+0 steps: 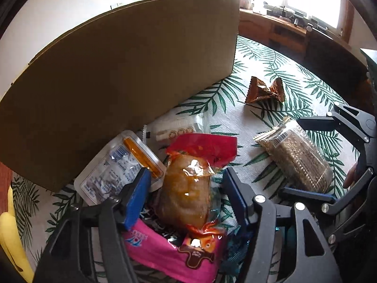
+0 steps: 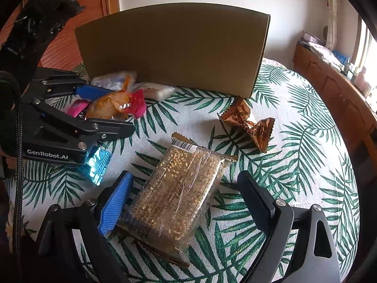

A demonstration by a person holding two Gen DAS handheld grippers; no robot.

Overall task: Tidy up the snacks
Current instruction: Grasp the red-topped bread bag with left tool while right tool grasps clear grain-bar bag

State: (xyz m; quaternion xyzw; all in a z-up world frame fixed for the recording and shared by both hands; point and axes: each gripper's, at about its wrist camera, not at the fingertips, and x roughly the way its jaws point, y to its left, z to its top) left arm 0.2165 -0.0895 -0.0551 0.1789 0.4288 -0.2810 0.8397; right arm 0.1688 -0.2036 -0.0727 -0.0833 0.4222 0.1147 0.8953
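Fig. legend: two-tong snack sorting on a leaf-print counter (image 2: 294,108), cardboard box (image 2: 174,49) standing at the rear.

L tongs (image 1: 186,188): jaws spread wide, nothing gripped. They straddle the clear-wrapped brown snack w/ red ends (image 1: 188,188), which lies atop a pink packet (image 1: 165,252); no pad contact is seen on either side. A white sealed tray pack (image 1: 117,169) and a white sachet (image 1: 179,129) lie just beyond, against the box wall.

R tongs (image 2: 186,202): also wide open, empty. The sesame bar pack (image 2: 174,195) lies flat between the jaws; the blue pad (image 2: 115,202) appears near or touching its L edge, the dark jaw stands apart on the other side. A copper foil candy (image 2: 249,122) lies further on, near the box corner; a blue foil packet (image 2: 96,165) sits partly under the L tool body.

Task items: all snacks seen are on the counter, outside the box; box interior is hidden.

Risks (judged, not observed):
- The brown snack is soft and glossy; if closed hard it may be squashed, or it may squirt out forward.
- Pile is stacked, so the pink packet could be pinched along w/ it or dragged.
- The bar is wide and lies diagonally; a skewed grip may rotate it or crack the contents.
- Both tools work close together; a collision is possible if both lift toward the box at once.
- The box wall is tall; a low carry could strike it or push it back.
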